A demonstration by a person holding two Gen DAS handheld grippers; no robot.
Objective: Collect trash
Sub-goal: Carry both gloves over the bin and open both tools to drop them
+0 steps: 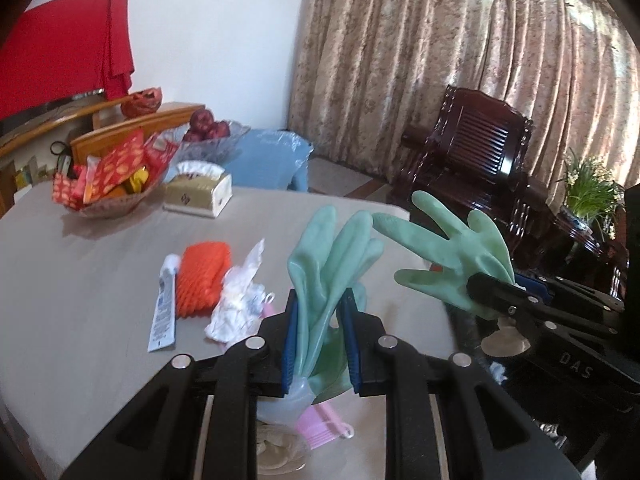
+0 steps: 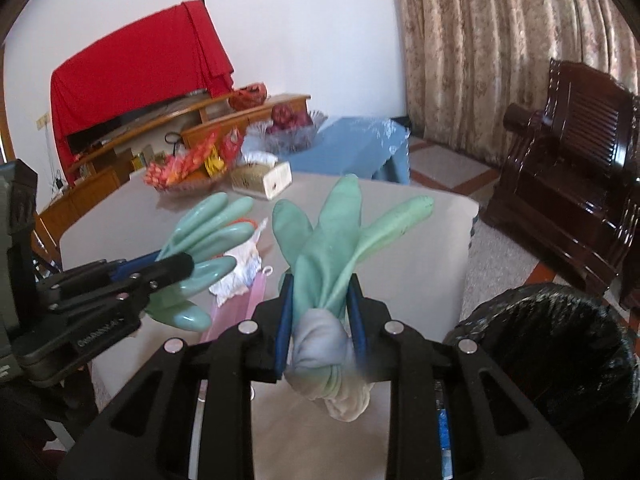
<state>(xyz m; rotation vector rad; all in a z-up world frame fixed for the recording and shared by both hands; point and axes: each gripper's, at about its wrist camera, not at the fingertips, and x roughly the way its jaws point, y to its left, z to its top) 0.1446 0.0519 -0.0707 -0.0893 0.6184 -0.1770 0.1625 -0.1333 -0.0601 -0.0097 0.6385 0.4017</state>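
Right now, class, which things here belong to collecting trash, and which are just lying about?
Trash job: two green gloves, crumpled wrapper, orange net, tube, black bin.

Lying about: snack basket, tissue box, fruit bowl, armchair.

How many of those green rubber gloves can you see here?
2. One pale green rubber glove is pinched in the left gripper; the other green rubber glove is pinched in the right gripper. Both hang above the table. Others may be hidden.

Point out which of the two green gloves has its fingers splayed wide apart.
The green glove in the right gripper: its glove fans its fingers out. The glove in the left gripper, by contrast, keeps its fingers bunched together, pointing up.
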